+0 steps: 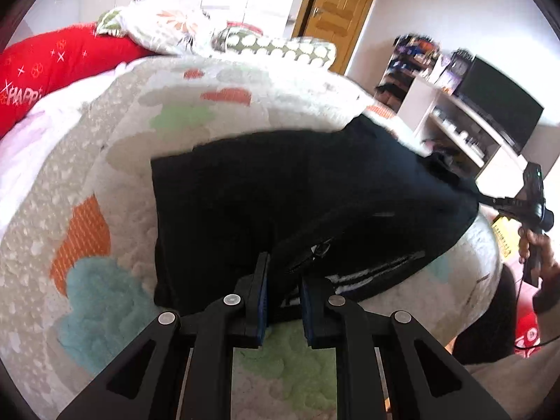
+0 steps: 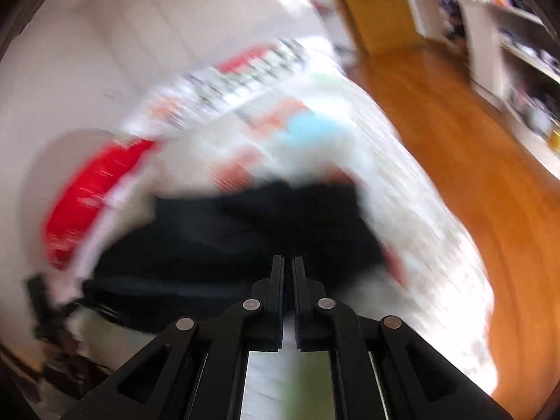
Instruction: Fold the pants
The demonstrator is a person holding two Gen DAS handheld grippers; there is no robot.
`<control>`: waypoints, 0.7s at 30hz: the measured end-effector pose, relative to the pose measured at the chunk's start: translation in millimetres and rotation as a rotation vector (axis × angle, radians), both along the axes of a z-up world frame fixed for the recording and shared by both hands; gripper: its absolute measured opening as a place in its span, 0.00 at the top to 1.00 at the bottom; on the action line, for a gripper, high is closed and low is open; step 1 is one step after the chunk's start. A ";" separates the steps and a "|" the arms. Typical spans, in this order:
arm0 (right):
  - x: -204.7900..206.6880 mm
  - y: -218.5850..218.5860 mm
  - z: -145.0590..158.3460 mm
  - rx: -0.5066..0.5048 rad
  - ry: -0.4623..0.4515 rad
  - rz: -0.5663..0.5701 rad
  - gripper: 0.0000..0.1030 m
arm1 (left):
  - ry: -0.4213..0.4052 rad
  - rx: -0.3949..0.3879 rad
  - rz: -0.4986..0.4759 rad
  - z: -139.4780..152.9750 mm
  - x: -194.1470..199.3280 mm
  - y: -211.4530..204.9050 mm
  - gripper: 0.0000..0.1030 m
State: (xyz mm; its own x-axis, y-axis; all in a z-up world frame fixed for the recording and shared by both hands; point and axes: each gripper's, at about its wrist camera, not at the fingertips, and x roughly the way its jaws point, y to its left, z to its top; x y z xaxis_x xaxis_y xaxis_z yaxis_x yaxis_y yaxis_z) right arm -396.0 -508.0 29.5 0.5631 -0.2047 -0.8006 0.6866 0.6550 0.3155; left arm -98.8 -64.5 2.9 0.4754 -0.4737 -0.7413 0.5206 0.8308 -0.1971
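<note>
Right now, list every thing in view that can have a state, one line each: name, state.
pants: black, partly folded, lying on the bed, near edge pinched and lifted.
left gripper: shut on pants.
right gripper: jaws nearly together; view too blurred to tell whether cloth is between them.
blanket: spread over the bed, under the pants.
door: wooden, looks closed.
screen: dark, off.

Black pants (image 1: 280, 196) on a pastel-patched blanket (image 1: 115, 161)

The blanket is off-white with orange, teal and pale green patches; a red pillow (image 1: 52, 66) carries white stars; the door (image 1: 336, 10) and floor (image 2: 472, 161) are honey-brown wood.
</note>
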 end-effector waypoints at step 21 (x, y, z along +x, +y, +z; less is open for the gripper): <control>40.7 5.3 26.6 -0.191 -0.121 0.110 0.89 | -0.010 -0.026 -0.007 11.5 -15.3 14.3 0.85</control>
State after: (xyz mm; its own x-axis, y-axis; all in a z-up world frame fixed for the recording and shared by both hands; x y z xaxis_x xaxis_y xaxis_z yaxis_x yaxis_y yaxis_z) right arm -355.3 -502.7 56.0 0.6801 -0.2781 -0.6783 0.5723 0.7796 0.2542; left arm -114.1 -50.3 14.4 0.4791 -0.4959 -0.7242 0.5281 0.8219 -0.2134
